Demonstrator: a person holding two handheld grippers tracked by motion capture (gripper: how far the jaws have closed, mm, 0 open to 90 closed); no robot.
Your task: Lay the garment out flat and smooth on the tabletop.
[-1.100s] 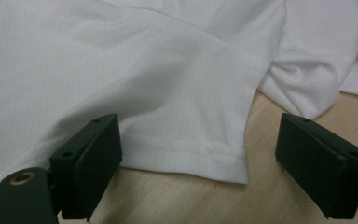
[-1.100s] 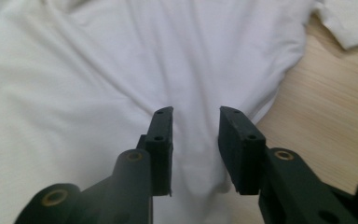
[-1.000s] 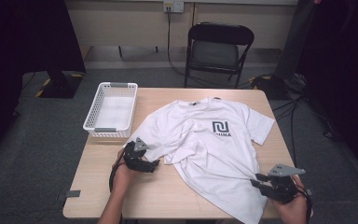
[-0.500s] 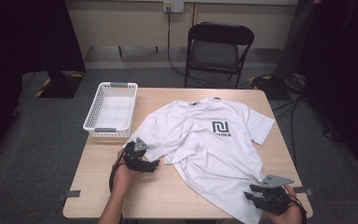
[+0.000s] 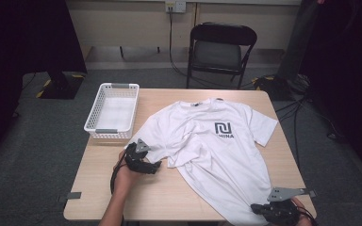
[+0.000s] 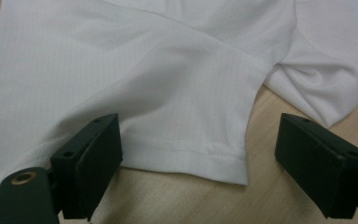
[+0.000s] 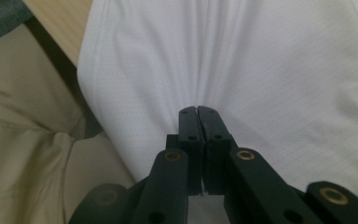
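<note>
At the table's near edge: we work a shirt (image 5: 217, 155).
Left gripper (image 6: 200, 163): jaws apart, sleeve hem between them.
Right gripper (image 7: 199, 114): clamped on the shirt's bottom hem.

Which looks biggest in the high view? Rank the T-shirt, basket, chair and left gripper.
1. T-shirt
2. Chair, though it stands farther off
3. Basket, close to the chair in apparent size
4. Left gripper

White T-shirt (image 5: 217, 146): dark square logo on the chest, with small capital lettering beneath it reading "CHINA". No other legible text or numbers.
</note>
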